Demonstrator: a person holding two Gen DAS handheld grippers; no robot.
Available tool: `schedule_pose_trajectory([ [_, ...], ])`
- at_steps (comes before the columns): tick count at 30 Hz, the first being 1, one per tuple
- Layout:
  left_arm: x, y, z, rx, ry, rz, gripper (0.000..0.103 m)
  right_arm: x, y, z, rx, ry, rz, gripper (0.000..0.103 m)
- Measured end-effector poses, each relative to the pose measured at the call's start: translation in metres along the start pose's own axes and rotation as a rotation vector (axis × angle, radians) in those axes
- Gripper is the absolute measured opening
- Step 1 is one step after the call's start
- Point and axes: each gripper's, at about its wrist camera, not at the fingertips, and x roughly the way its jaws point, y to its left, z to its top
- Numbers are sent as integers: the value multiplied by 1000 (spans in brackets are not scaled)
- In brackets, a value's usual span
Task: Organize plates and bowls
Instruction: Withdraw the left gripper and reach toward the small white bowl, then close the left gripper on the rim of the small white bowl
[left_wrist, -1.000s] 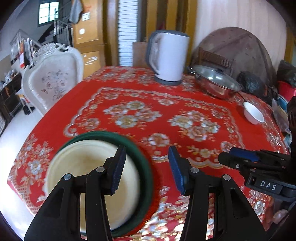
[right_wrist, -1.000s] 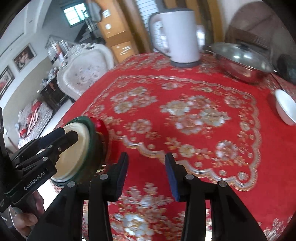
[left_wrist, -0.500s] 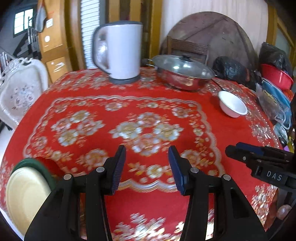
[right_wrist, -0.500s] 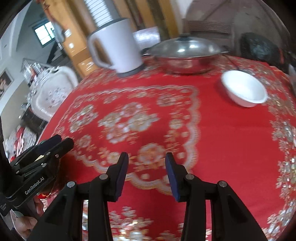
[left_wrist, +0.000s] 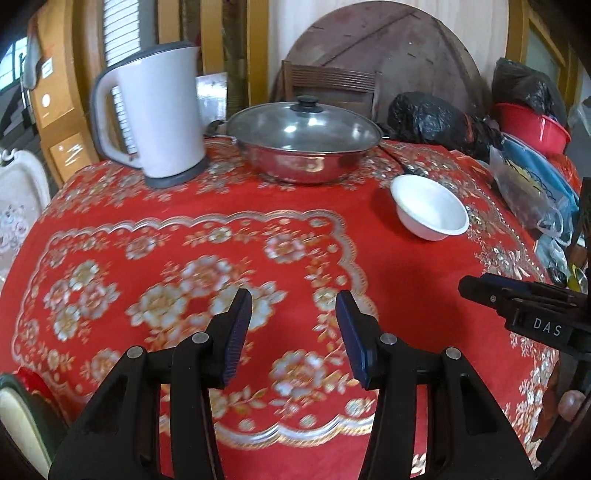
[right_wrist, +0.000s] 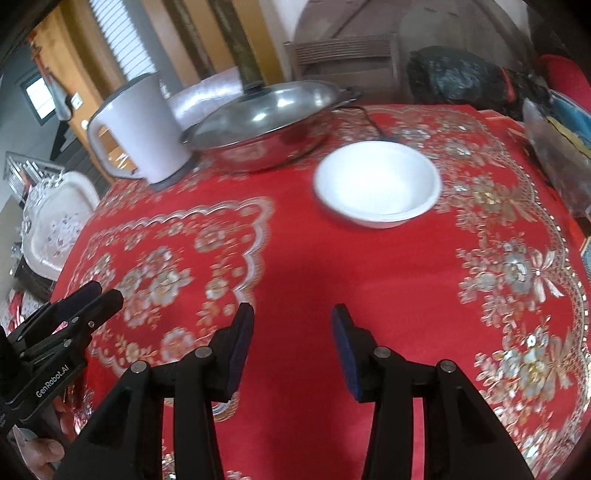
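Sitting upright on the red tablecloth (right_wrist: 369, 280), the white bowl (right_wrist: 377, 183) lies ahead of the right gripper (right_wrist: 293, 349), well apart. Both grippers' jaws gape wide, holding nothing; the left gripper (left_wrist: 294, 334) hovers farther back.

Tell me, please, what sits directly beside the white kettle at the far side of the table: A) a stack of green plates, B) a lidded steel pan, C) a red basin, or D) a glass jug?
B: in the left wrist view the lidded steel pan stands just right of the white kettle, on the red tablecloth.
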Motion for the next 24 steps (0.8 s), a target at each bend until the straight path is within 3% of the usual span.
schedule_pose_trajectory([
  [14,50,-50,38,58,23,-38,47,-2,-71,31,108,-22,-52,50],
  [24,97,-79,77,15,89,-103,47,9,-115,64,200,-44,-60,50],
])
